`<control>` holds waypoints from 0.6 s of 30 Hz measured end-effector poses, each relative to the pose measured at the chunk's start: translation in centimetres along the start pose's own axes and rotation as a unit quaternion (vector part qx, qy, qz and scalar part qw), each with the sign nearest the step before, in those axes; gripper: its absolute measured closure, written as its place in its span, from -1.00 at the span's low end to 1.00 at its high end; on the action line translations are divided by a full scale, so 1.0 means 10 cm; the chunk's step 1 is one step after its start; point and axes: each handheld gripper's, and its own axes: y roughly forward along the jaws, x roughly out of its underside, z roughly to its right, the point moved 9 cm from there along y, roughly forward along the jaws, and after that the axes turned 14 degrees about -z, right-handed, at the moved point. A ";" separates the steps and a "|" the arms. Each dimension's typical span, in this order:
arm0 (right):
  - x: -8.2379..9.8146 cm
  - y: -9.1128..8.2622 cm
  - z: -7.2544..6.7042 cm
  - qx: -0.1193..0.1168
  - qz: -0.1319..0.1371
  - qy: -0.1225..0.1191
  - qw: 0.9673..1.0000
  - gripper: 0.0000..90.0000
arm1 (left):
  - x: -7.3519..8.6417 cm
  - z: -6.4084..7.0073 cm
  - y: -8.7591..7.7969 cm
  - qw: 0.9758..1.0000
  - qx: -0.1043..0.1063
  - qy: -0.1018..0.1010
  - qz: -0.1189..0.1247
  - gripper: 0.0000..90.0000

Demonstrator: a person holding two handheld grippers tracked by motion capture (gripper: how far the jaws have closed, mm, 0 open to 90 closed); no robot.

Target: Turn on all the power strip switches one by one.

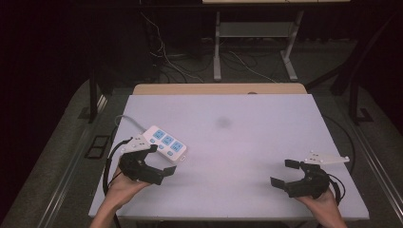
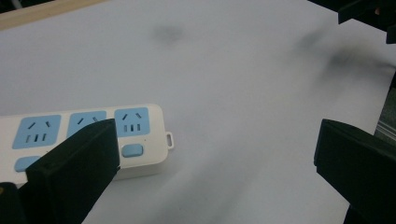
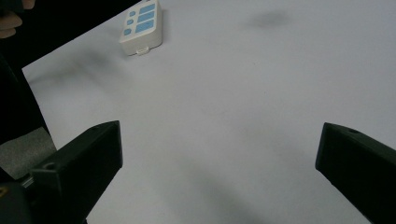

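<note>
The power strip [image 1: 166,144] lies flat on the table [image 1: 247,142], just ahead of your left gripper [image 1: 161,162], sockets up. It's white w/ three blue socket faces and small blue buttons alongside (one button per socket, as far as the left gripper view shows). In that view the power strip [image 2: 93,140] sits under and beyond your left-side jaw, which covers part of the middle socket; whether the jaw actually touches the casing, can't tell. The strip's end w/ the small tab points out into the gap between your jaws. Its white cable [image 1: 129,120] runs off the far end, away from the gripper toward the table's back-left edge.

Your left gripper has its jaws spread wide, nothing between them but bare table top. Your left hand [image 1: 124,187] holds it from behind, near the table's front edge.

Your right gripper [image 1: 284,174] is well apart from the strip, over on the other side of the table, jaws also wide apart and empty (pointing across toward the left one). From the right gripper view the power strip [image 3: 141,22] is far ahead and off to the left of the jaws, w/ open table in between. Your right hand [image 1: 324,202] grips it at the front edge.

A faint dark smudge [image 1: 223,123] marks the table top, beyond both grippers, roughly midway.
</note>
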 end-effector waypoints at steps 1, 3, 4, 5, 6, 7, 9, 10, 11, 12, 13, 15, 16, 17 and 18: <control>0.00 0.00 0.00 0.000 0.000 0.000 1.000 -0.99 | -0.01 -0.01 0.00 1.000 -0.002 0.000 -0.003 -1.00; 0.00 -0.01 0.00 -0.001 0.001 0.001 1.000 -0.99 | -0.01 -0.03 0.00 1.000 -0.004 0.002 -0.009 -1.00; 0.00 -0.01 0.00 0.000 0.000 0.001 1.000 -0.99 | -0.02 -0.04 -0.01 1.000 -0.005 0.002 -0.012 -1.00; 0.00 -0.01 0.00 -0.001 0.001 0.001 1.000 -0.99 | -0.02 -0.05 0.00 1.000 -0.005 0.002 -0.013 -1.00; 0.00 -0.01 0.01 -0.001 0.001 0.002 1.000 -0.99 | -0.02 -0.06 0.00 1.000 -0.005 0.002 -0.016 -1.00; 0.00 -0.01 0.01 0.000 0.001 0.002 1.000 -0.99 | -0.03 -0.07 0.00 1.000 -0.005 0.003 -0.018 -1.00; 0.00 -0.01 0.01 0.000 0.001 0.002 1.000 -0.99 | -0.04 -0.09 0.00 1.000 -0.006 0.005 -0.022 -1.00; 0.00 -0.01 0.01 0.000 0.002 0.001 1.000 -0.99 | -0.05 -0.09 0.00 1.000 -0.006 0.005 -0.023 -1.00; 0.00 -0.01 0.01 0.000 0.002 0.001 1.000 -0.99 | -0.06 -0.10 0.00 1.000 -0.005 0.006 -0.025 -1.00; 0.00 -0.01 0.01 0.000 0.002 0.001 1.000 -0.99 | -0.07 -0.10 0.00 1.000 -0.005 0.007 -0.026 -1.00; 0.00 -0.01 0.01 0.000 0.002 0.002 1.000 -0.99 | -0.08 -0.11 0.00 1.000 -0.005 0.008 -0.028 -1.00; 0.00 -0.01 0.01 0.000 0.002 0.002 1.000 -0.99 | -0.11 -0.13 0.00 0.999 -0.005 0.011 -0.031 -1.00; 0.00 -0.01 0.01 0.000 0.002 0.002 1.000 -0.99 | -0.12 -0.14 0.00 0.999 -0.006 0.010 -0.032 -1.00; 0.00 -0.02 0.01 0.001 0.003 0.002 1.000 -0.99 | -0.13 -0.15 0.00 0.999 -0.006 0.011 -0.033 -1.00; 0.00 -0.02 0.01 0.001 0.004 0.002 1.000 -0.99 | -0.14 -0.15 0.00 0.999 -0.005 0.012 -0.035 -1.00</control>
